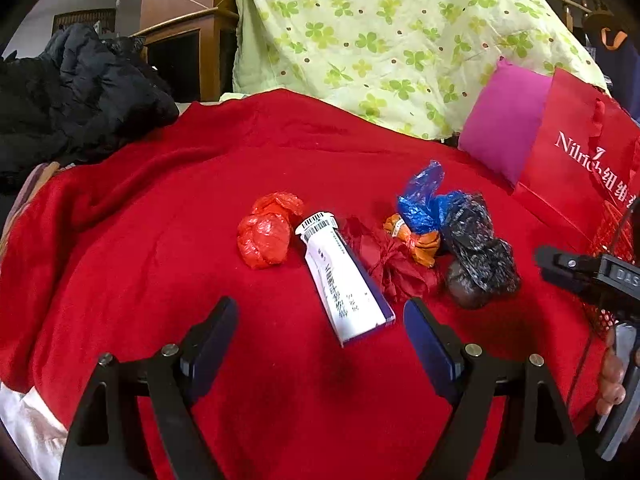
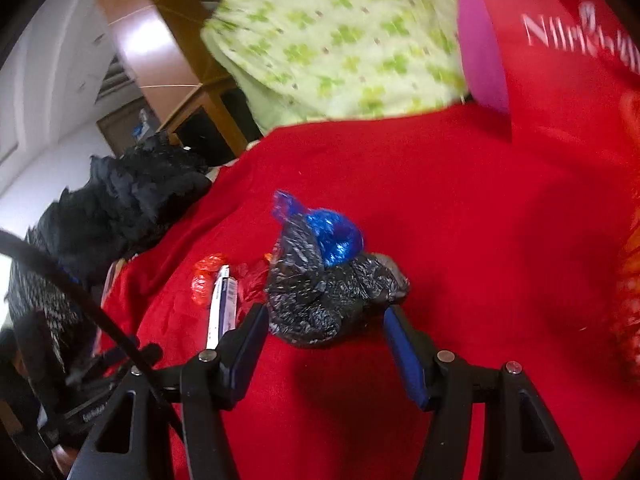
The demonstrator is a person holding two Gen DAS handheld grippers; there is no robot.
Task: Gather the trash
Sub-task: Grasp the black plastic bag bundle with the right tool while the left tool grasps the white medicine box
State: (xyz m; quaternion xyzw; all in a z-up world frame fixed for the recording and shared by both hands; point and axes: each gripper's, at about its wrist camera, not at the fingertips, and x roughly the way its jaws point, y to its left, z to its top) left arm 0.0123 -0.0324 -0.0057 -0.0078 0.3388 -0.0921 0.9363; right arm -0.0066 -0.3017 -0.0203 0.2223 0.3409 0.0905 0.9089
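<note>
You're lining up the first pick: your right gripper (image 2: 324, 322) hangs apart and empty, just short of the black bag wad (image 2: 328, 300) on the red blanket (image 2: 460, 208). The left gripper (image 1: 320, 320) is spread wide, straddling the near end of the white box (image 1: 344, 280), left of that wad. Next, ease forward and squeeze.

You had a red blanket (image 1: 160, 240) spread over the bed. Behind it lay a pale green quilt (image 1: 380, 40) printed with clover leaves, a magenta pillow (image 1: 504, 120) just beside it at the right. A black padded jacket (image 1: 80, 92) was heaped at the left, with a wooden cabinet (image 1: 180, 40) behind.
</note>
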